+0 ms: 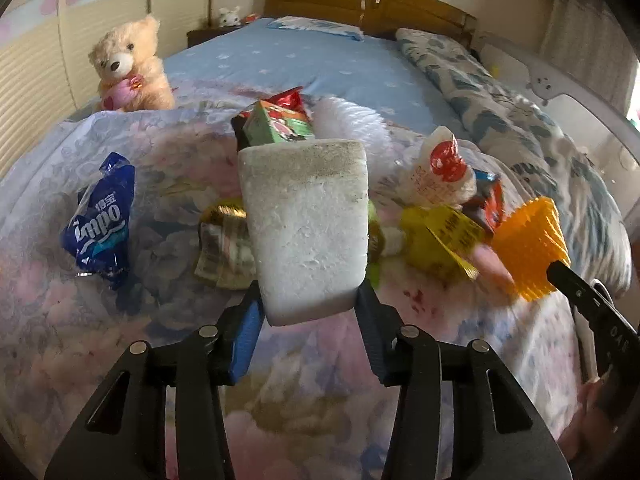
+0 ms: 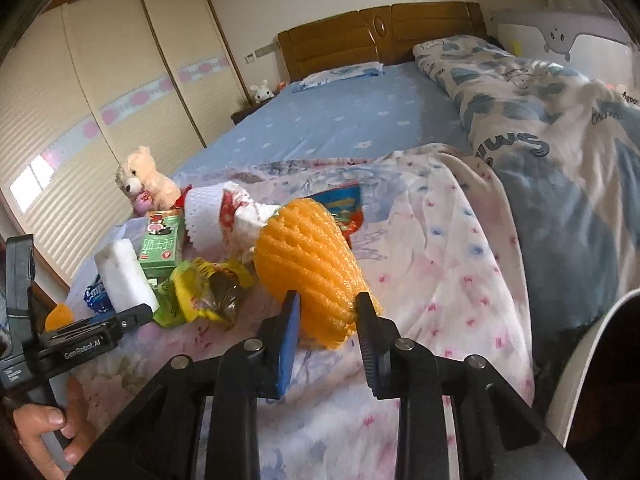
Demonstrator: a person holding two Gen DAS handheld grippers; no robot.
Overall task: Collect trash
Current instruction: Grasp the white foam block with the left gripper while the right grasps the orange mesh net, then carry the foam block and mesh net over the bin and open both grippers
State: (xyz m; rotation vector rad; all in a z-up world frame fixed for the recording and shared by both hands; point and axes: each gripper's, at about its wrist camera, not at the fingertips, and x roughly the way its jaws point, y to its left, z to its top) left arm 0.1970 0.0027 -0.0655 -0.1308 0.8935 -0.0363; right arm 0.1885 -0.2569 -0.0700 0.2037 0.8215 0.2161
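We see the left gripper [image 1: 308, 308] with its fingers clenched on a white rectangular foam block [image 1: 306, 228], raised above the floral quilt [image 1: 100, 340] on the bed. The right gripper [image 2: 330, 312] grasps a ribbed orange foam net sleeve [image 2: 308, 256] beside the heap of crumpled wrappers [image 2: 204, 288].

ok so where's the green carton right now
In the left wrist view the green carton lies on the floral quilt just behind the white foam block, beside the white foam net.
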